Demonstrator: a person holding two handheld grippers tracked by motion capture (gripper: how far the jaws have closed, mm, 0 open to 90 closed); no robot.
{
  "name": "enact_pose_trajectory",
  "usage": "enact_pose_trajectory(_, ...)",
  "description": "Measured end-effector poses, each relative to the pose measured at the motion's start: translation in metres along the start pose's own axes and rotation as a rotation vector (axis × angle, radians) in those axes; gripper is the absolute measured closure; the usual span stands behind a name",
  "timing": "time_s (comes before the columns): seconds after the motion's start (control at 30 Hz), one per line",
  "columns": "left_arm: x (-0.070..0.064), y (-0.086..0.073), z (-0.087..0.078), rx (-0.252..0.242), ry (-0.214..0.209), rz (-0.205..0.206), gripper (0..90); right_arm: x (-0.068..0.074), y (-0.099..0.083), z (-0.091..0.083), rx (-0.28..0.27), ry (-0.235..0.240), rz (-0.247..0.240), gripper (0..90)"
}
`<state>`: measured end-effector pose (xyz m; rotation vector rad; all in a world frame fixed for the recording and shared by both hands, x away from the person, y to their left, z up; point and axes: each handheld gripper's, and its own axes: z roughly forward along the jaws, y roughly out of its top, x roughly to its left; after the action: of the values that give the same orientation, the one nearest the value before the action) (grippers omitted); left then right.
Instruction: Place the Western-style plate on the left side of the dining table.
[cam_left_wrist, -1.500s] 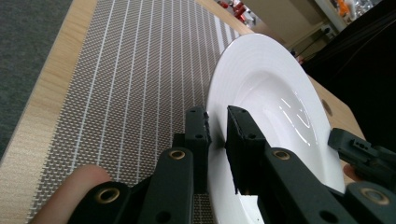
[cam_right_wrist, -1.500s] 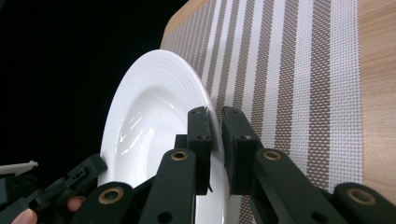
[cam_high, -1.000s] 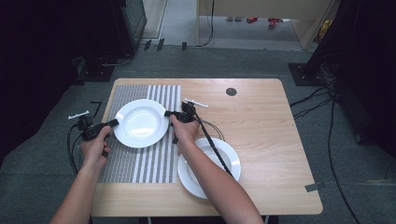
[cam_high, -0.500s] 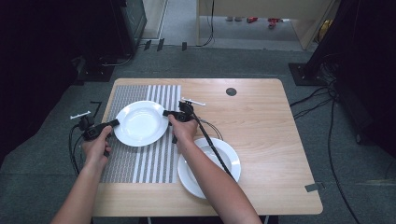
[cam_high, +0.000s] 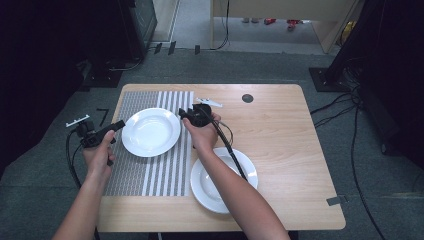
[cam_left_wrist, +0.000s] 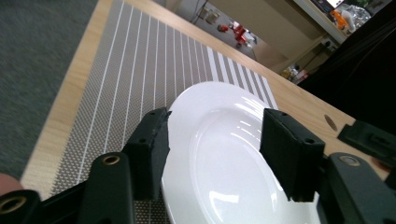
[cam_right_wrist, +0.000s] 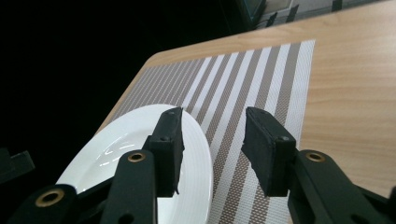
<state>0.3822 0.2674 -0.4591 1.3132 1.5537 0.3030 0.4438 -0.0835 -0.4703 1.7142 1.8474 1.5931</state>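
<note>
The left gripper (cam_high: 118, 125) and right gripper (cam_high: 184, 114) sit at opposite edges of a white plate (cam_high: 151, 132) lying flat on a striped placemat (cam_high: 165, 170) at the table's (cam_high: 290, 150) left. Both have their jaws spread wide and hold nothing; whether either touches the rim is hard to tell. The plate looks stiff, smooth, slippery and breakable, so the raised rim seems the best place to grip, one gripper on each side.
</note>
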Motion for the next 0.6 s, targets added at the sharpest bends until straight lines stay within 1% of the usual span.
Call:
enact_pose_trajectory(0.03, -0.003, 0.0, -0.002, -0.01, 0.005, 0.012, 38.4, -0.001, 0.002, -0.003, 0.001, 0.024, 0.018, 57.3)
enact_pose_trajectory(0.1, -0.009, 0.001, -0.005, -0.021, 0.003, 0.029, 34.9, -0.001, 0.006, -0.008, 0.006, 0.073, 0.046, 50.2)
enact_pose_trajectory(0.13, -0.012, 0.001, -0.007, -0.028, 0.003, 0.038, 33.3, -0.001, 0.007, -0.011, 0.017, 0.081, 0.041, 49.9)
enact_pose_trajectory(0.2, -0.017, 0.002, -0.01, -0.043, 0.009, 0.061, 30.4, -0.001, 0.009, -0.017, 0.019, 0.084, -0.006, 49.8)
enact_pose_trajectory(0.23, -0.02, 0.003, -0.012, -0.049, 0.011, 0.069, 28.9, -0.001, 0.01, -0.022, 0.023, 0.074, -0.024, 48.3)
enact_pose_trajectory(0.3, -0.026, 0.003, -0.017, -0.056, 0.015, 0.093, 26.0, -0.003, 0.011, -0.029, 0.032, 0.066, -0.019, 47.8)
enact_pose_trajectory(0.33, -0.028, 0.002, -0.019, -0.058, 0.013, 0.101, 24.5, -0.006, 0.012, -0.034, 0.033, 0.07, -0.008, 47.6)
enact_pose_trajectory(0.37, -0.031, 0.001, -0.021, -0.057, 0.006, 0.114, 23.0, -0.007, 0.013, -0.037, 0.032, 0.072, -0.005, 46.3)
enact_pose_trajectory(0.43, -0.036, -0.001, -0.024, -0.049, 0.014, 0.136, 18.5, -0.012, 0.015, -0.047, 0.026, 0.071, -0.006, 40.8)
enact_pose_trajectory(0.47, -0.04, -0.002, -0.026, -0.043, 0.015, 0.145, 17.8, -0.014, 0.015, -0.05, 0.025, 0.074, -0.004, 40.2)
enact_pose_trajectory(0.5, -0.043, -0.004, -0.028, -0.048, 0.012, 0.148, 16.8, -0.016, 0.016, -0.056, 0.027, 0.08, -0.016, 37.0)
enact_pose_trajectory(0.53, -0.045, -0.005, -0.03, -0.053, 0.015, 0.157, 16.7, -0.018, 0.015, -0.063, 0.049, 0.084, -0.071, 33.0)
enact_pose_trajectory(0.57, -0.047, -0.006, -0.032, -0.053, 0.018, 0.164, 16.3, -0.019, 0.015, -0.068, 0.048, 0.084, -0.091, 33.6)
enact_pose_trajectory(0.6, -0.05, -0.007, -0.033, -0.052, 0.02, 0.171, 16.1, -0.02, 0.015, -0.071, 0.043, 0.08, -0.097, 33.6)
